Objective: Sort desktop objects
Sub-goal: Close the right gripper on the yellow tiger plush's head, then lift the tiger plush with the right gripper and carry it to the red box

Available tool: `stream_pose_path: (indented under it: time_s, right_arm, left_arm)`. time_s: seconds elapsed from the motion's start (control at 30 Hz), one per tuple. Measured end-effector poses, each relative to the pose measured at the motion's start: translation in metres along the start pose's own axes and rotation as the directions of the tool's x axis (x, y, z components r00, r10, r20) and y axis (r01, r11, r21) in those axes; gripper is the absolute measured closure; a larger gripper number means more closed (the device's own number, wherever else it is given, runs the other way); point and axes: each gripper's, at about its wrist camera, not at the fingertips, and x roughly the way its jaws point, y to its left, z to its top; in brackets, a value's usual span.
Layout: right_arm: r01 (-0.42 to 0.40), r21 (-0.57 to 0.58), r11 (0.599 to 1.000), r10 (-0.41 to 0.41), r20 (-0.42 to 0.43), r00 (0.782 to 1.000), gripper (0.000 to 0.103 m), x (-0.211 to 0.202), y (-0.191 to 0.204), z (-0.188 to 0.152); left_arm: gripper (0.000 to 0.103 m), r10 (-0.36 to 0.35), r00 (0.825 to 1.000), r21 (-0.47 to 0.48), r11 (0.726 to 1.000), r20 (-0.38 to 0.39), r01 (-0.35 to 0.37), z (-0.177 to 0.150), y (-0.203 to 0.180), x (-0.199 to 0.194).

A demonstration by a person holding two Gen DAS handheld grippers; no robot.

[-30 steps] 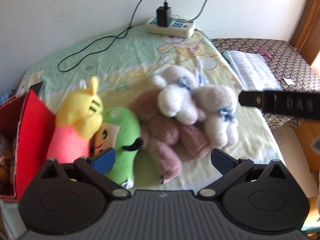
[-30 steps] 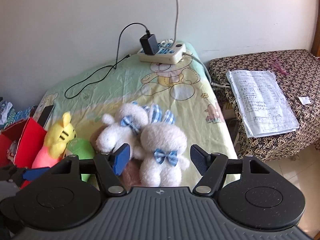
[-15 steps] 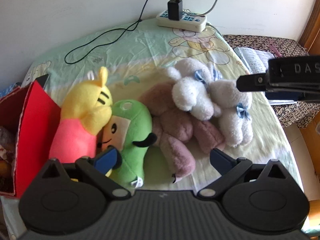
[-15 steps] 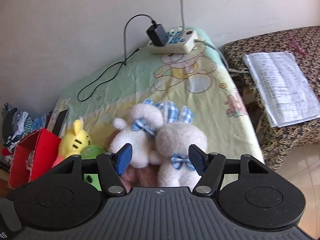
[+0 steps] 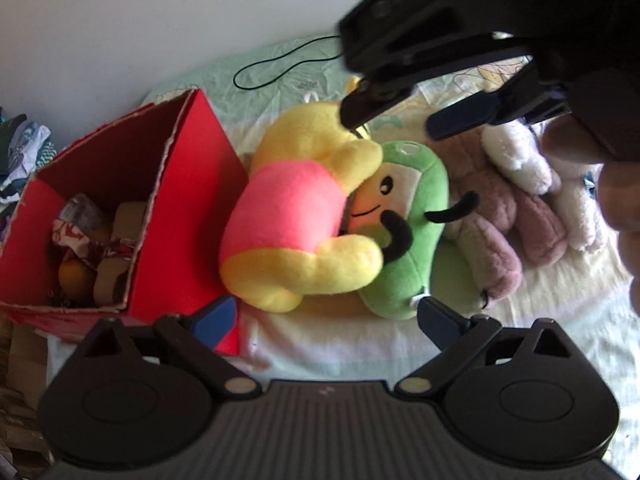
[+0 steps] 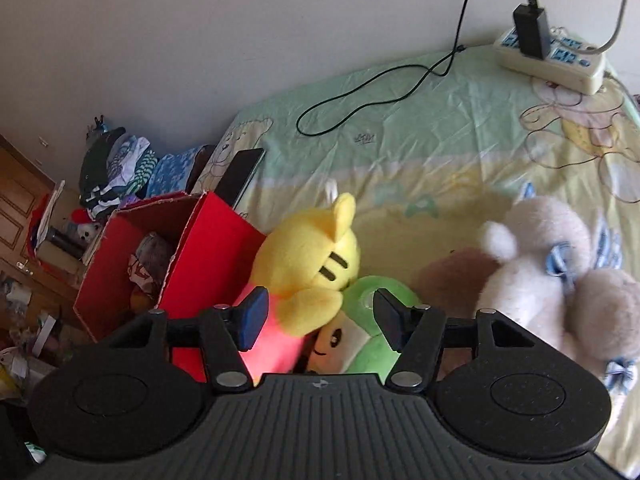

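In the left wrist view, the left tool [image 5: 326,318] sat at the bottom of the frame with its jaws wide but closing, the blue pads clear of everything; the lower end of the yellow plush toy with a pink middle [image 5: 296,216] lay just above the gap. That toy lay in the centre of the frame on a pale green and yellow cartoon-print bed sheet [image 5: 400,344], pressed against the green plush toy with an orange smiling face [image 5: 404,216] on its right. An open red cardboard box [image 5: 176,216] holding crumpled odds and ends stood at the left, touching the yellow toy. Right of centre lay a mauve-brown fuzzy plush [image 5: 496,216] and a white fluffy plush [image 5: 516,156].

The right tool [image 5: 390,122] reached in from the upper right, above the yellow toy's head. In its own view the right tool [image 6: 318,320] was partly open and closing, the yellow toy's arm showing between the pads, not gripped. A white power strip [image 6: 552,60] sat at the upper right.
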Motion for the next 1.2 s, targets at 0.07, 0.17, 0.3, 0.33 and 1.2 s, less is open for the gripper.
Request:
stream_pose_path:
  time_s: [0.07,0.17,0.3,0.33,1.2]
  right_arm:
    - [-0.003,0.009,1.0,0.003,-0.027,1.0,0.041,0.013,0.005,0.001]
    - [0.039,0.01,0.999,-0.039,-0.013,0.999,0.041,0.025,0.009,0.001]
    - [0.077,0.015,0.997,-0.077,0.005,0.997,0.04,0.04,0.007,0.01]
    - [0.078,0.014,0.997,-0.078,-0.005,0.997,0.04,0.045,0.007,0.012]
    - [-0.171,0.086,0.982,0.163,0.089,0.983,0.072,-0.015,0.016,-0.015]
  left_arm:
    - [0.007,-0.005,1.0,0.007,1.0,0.005,0.005,0.002,0.001,0.005]
    - [0.009,-0.029,0.999,0.017,0.999,0.015,0.029,0.004,0.002,0.008]
    - [0.01,-0.052,0.998,0.018,0.998,0.031,0.052,0.01,0.008,0.011]
    - [0.012,-0.057,0.998,0.016,0.998,0.029,0.057,0.012,0.01,0.014]
    - [0.041,-0.087,0.992,-0.018,0.996,0.091,0.089,-0.006,0.027,-0.014]
